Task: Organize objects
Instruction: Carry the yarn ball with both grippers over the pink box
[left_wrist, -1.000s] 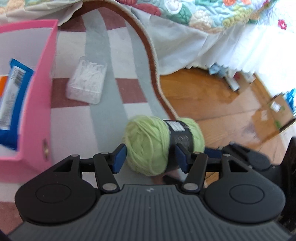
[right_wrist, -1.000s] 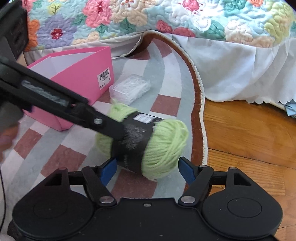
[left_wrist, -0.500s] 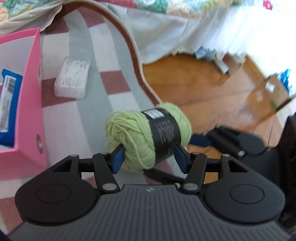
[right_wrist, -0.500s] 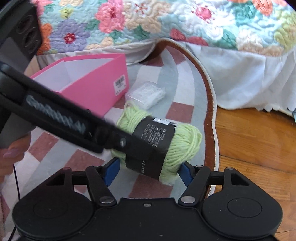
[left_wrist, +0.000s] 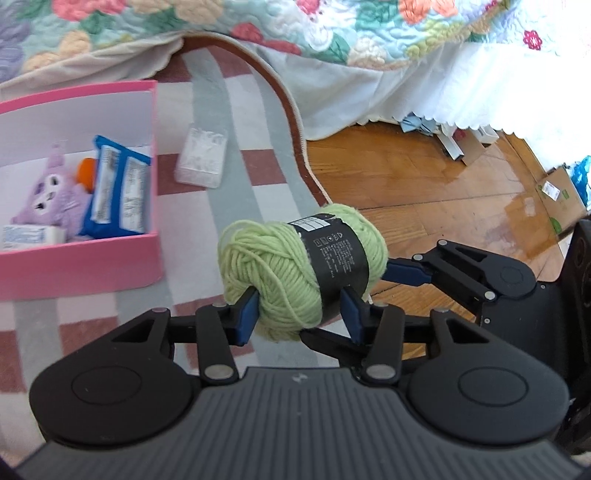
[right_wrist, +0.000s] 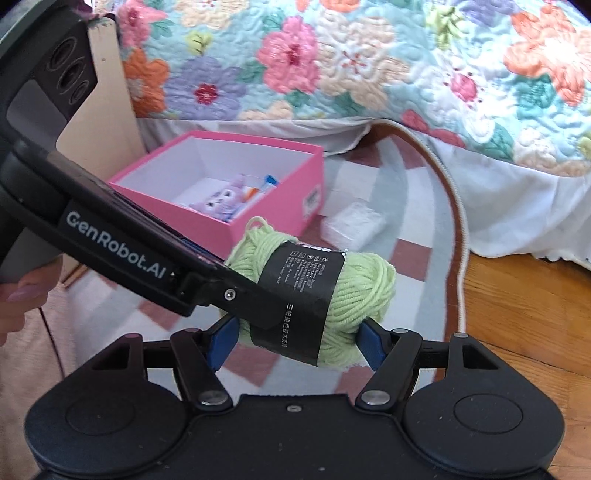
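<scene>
Both grippers are meeting on one skein of light green yarn, which is hanging in the air above the striped rug, near the rug's curved brown edge where the wooden floor is beginning. The left gripper is closing its jaws, its blue pads pressing into the lower part of the skein on either side, one in the loose green wool and one at the black paper band. The right gripper is clasping the same skein from the other direction, its jaws opening a little while its blue pads are sitting against the two ends of the ball. In the right wrist view the left tool's long black body is crossing the frame and covering part of the band, and fingertips of the person's hand are showing at the left border. A pink box is standing on the rug beside the yarn, holding a purple plush toy, a blue packet and something orange. A small clear plastic case is lying on the rug just past the box's corner. A flowered quilt is draping over the bed beyond the rug.
</scene>
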